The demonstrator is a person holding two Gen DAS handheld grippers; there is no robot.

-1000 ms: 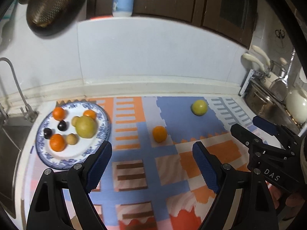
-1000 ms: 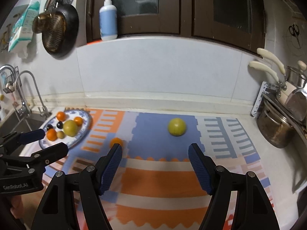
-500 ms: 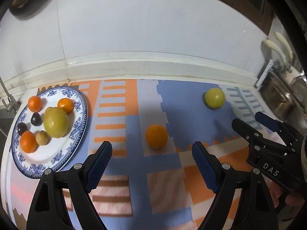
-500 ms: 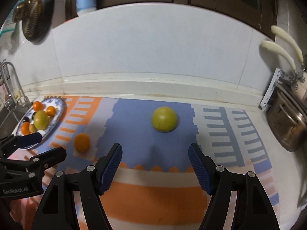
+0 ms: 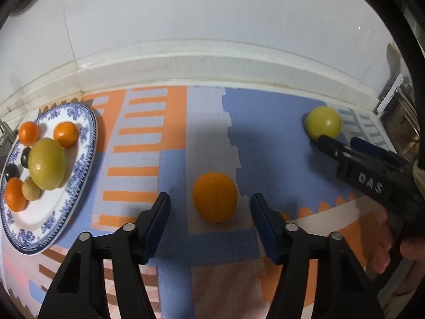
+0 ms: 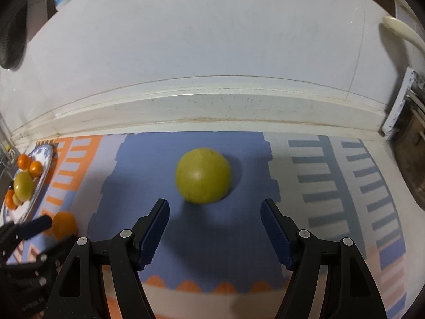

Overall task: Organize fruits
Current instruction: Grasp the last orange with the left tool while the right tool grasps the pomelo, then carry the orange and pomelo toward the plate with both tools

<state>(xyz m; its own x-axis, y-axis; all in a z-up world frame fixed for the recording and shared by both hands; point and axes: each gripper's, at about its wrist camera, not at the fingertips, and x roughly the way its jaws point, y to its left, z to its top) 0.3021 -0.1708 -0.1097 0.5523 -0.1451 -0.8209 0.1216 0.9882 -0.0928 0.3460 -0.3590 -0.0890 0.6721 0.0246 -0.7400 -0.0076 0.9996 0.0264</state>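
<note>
An orange [image 5: 215, 198] lies on the patterned mat, and my left gripper [image 5: 209, 207] straddles it. Its jaws are closing, with a gap still showing on each side of the fruit. A yellow-green round fruit [image 6: 203, 175] rests on the blue patch just ahead of my right gripper [image 6: 215, 210], which is open and holds nothing. In the left wrist view the right gripper [image 5: 338, 142] sits just in front of that fruit [image 5: 322, 125]. A blue-and-white plate [image 5: 87, 143] at the left holds several fruits.
A white wall with a raised ledge [image 6: 212, 106] closes off the back. A metal pot [image 6: 414, 164] stands at the far right, and a tap fitting [image 5: 4, 133] sits left of the plate. A person's hand [image 5: 385, 239] grips the right tool.
Both grippers have come forward and down toward their fruits. The left jaws have narrowed around the orange. The right jaws keep the same width.
</note>
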